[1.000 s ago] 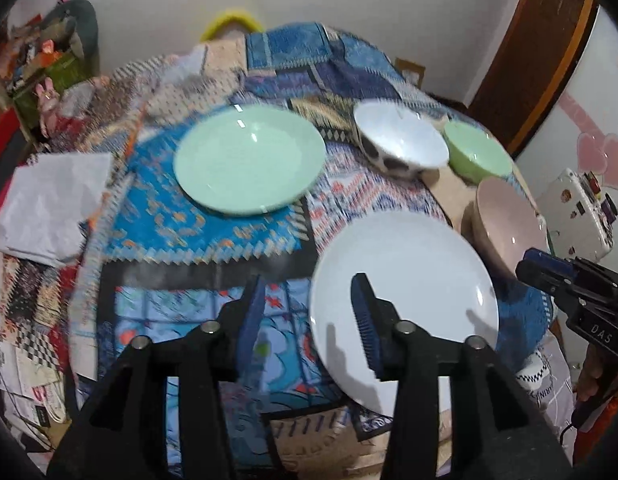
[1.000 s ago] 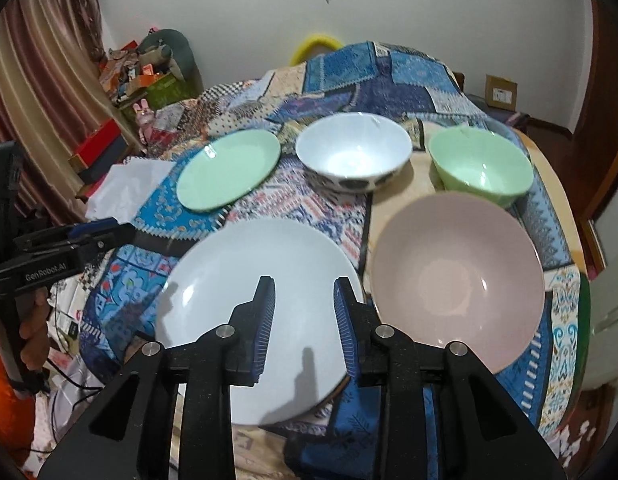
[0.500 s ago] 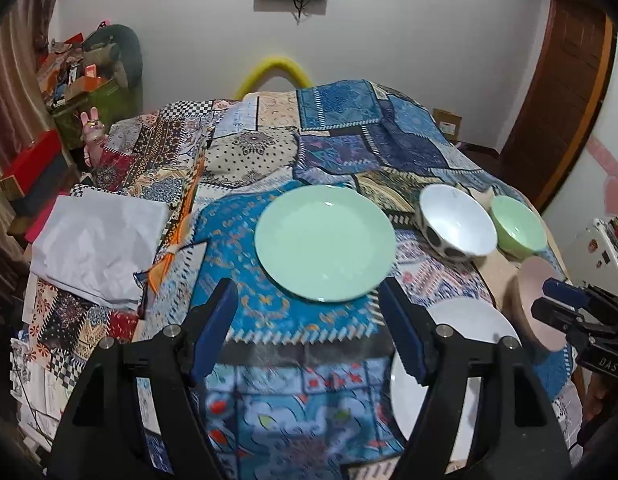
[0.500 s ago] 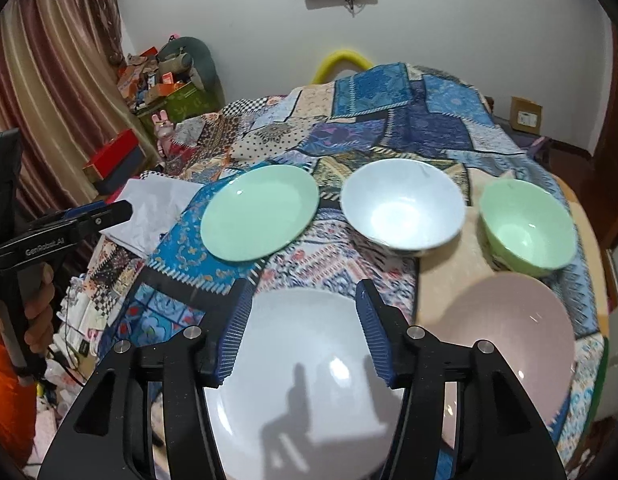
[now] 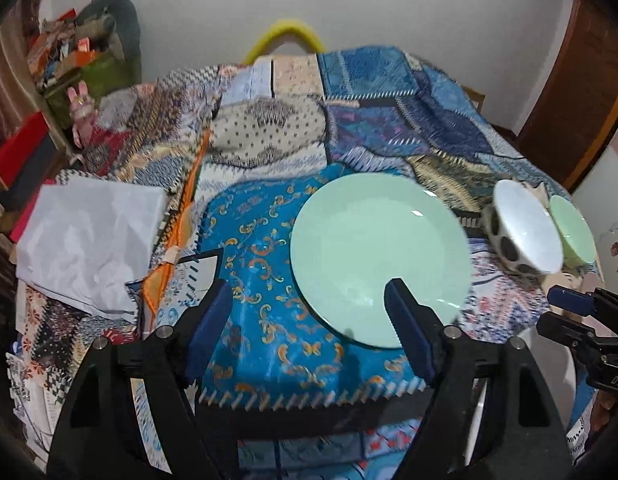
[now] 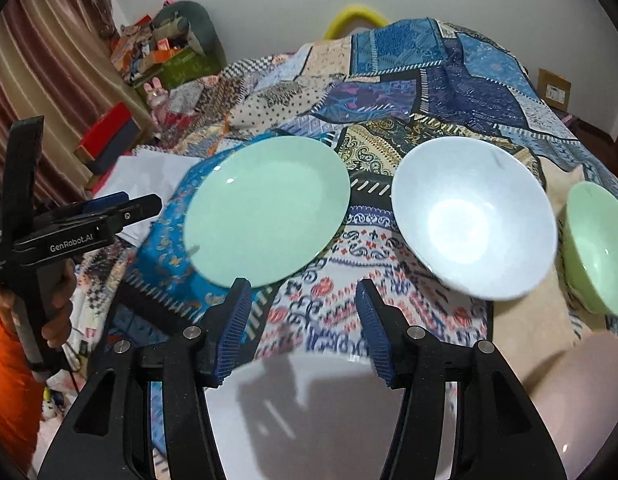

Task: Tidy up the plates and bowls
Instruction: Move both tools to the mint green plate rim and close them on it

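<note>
A mint green plate [image 5: 379, 258] [image 6: 265, 214] lies on the patchwork cloth. My left gripper [image 5: 309, 308] is open and empty, its right finger over the plate's near edge. A white spotted bowl [image 5: 521, 232] [image 6: 473, 216] and a green bowl [image 5: 573, 230] [image 6: 601, 244] stand to the right. My right gripper [image 6: 303, 300] is open and empty, above the far rim of a white plate [image 6: 309, 408]. A pink bowl [image 6: 581, 400] sits at the lower right.
A white crumpled paper [image 5: 89, 240] lies at the table's left. Cluttered boxes [image 6: 157, 52] and a curtain [image 6: 49, 60] stand far left. The right gripper shows in the left wrist view [image 5: 581, 320], the left gripper in the right wrist view [image 6: 125, 212].
Both grippers have opened wider and moved forward and left. The green plate is now close in front of the left gripper; the white plate has slid under the right gripper.
</note>
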The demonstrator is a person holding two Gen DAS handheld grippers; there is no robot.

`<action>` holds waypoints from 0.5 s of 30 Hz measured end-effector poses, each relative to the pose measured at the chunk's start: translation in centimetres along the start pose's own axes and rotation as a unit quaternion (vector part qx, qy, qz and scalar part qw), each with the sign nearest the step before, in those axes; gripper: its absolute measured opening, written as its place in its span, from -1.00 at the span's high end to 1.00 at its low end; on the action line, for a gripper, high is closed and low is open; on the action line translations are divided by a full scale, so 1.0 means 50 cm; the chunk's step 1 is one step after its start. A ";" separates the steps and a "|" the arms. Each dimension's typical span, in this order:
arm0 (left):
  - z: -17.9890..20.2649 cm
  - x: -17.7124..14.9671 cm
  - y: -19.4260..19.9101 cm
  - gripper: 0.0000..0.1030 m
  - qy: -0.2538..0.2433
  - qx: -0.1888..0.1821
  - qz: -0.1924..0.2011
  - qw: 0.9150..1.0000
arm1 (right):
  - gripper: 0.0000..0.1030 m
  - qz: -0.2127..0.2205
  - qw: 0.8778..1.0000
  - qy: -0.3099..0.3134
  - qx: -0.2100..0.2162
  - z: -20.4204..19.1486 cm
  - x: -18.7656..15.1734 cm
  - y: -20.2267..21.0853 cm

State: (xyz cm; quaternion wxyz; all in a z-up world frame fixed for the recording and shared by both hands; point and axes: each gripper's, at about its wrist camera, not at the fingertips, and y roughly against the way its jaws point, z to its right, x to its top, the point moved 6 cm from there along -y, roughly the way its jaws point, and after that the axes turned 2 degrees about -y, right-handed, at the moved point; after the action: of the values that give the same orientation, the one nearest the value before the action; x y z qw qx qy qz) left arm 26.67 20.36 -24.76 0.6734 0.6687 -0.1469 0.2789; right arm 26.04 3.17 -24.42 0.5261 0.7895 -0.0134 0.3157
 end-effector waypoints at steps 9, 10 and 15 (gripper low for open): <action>-0.029 0.015 -0.124 -0.07 0.017 -0.052 -0.048 0.997 | 0.24 -0.038 0.999 -0.001 -0.002 0.002 0.016 -0.067; -0.030 0.017 -0.137 -0.01 0.020 -0.063 -0.055 0.996 | 0.25 -0.041 0.999 0.000 -0.003 0.001 0.018 -0.072; -0.029 0.021 -0.173 0.38 0.021 -0.090 -0.073 0.993 | 0.42 -0.052 0.999 0.000 -0.008 0.002 0.024 -0.097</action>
State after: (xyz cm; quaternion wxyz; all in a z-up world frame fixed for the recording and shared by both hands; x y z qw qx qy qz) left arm 32.20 22.42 -31.35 0.7522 0.6084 -0.1080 0.2287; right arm 28.77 5.61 -27.84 0.5485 0.7847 0.0255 0.2878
